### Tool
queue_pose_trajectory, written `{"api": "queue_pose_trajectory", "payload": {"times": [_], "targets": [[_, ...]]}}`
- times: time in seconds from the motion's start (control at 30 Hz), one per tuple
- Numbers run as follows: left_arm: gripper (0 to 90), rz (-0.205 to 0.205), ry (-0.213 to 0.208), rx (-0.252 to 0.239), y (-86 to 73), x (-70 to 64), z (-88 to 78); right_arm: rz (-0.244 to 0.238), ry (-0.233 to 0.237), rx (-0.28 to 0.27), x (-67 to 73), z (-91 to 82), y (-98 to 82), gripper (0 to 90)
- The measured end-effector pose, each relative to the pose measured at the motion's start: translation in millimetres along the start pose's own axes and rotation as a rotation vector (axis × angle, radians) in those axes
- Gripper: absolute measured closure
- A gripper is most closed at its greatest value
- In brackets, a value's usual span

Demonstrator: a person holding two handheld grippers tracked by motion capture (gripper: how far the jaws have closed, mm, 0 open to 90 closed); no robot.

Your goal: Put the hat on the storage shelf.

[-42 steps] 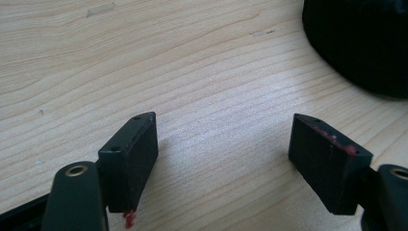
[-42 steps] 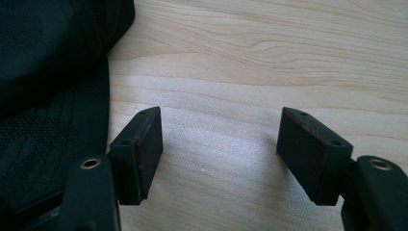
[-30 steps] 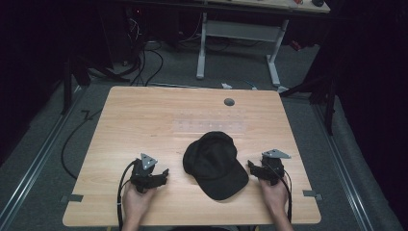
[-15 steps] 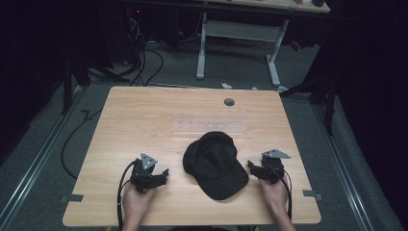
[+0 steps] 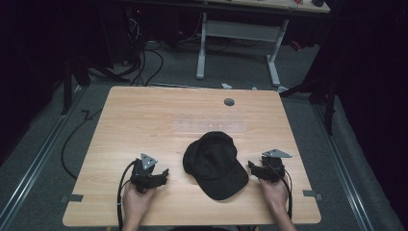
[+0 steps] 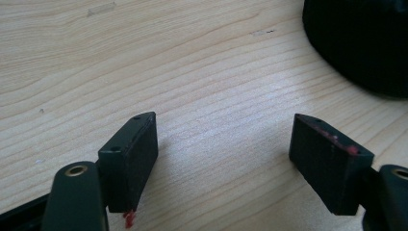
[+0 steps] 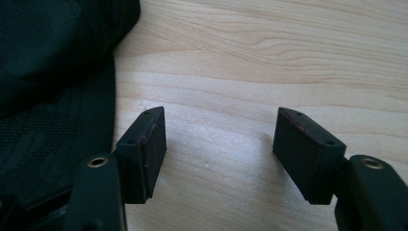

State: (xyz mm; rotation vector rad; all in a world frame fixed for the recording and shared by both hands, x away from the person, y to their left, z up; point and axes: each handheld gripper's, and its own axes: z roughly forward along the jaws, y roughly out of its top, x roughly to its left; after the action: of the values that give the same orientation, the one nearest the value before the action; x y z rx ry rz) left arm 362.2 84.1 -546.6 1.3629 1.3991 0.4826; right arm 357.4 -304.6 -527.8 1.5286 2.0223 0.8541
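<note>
A black baseball cap (image 5: 214, 163) lies near the front middle of the wooden table (image 5: 144, 110), brim toward the front right. My left gripper (image 5: 163, 173) rests on the table to the left of the cap, apart from it. Its jaws stand open over bare wood (image 6: 226, 159), with the cap's edge (image 6: 365, 43) at the upper right. My right gripper (image 5: 251, 166) sits just right of the brim. It is open (image 7: 219, 149) with only wood between the pads; its jaws have just been closing a little. The cap's fabric (image 7: 48, 57) lies beside its left jaw.
A round grey grommet (image 5: 229, 102) is set in the table's far side. A faint clear strip (image 5: 209, 126) lies behind the cap. Beyond the table stand a white desk frame (image 5: 240, 29) and floor cables (image 5: 144, 62). Tape marks sit at the front corners (image 5: 72, 198).
</note>
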Motion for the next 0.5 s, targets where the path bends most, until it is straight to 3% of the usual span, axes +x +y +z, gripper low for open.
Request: {"api": "queue_pose_trajectory", "payload": {"times": [0.1,0.5], "targets": [[25.7,0.001,0.000,0.000,0.0,0.1,0.0,0.003,0.029,-0.035,1.7,-5.5,0.5,44.7],[25.8,-0.001,0.000,0.000,0.1,0.0,0.0,0.041,0.132,-0.058,0.2,-14.4,2.7,44.8]]}}
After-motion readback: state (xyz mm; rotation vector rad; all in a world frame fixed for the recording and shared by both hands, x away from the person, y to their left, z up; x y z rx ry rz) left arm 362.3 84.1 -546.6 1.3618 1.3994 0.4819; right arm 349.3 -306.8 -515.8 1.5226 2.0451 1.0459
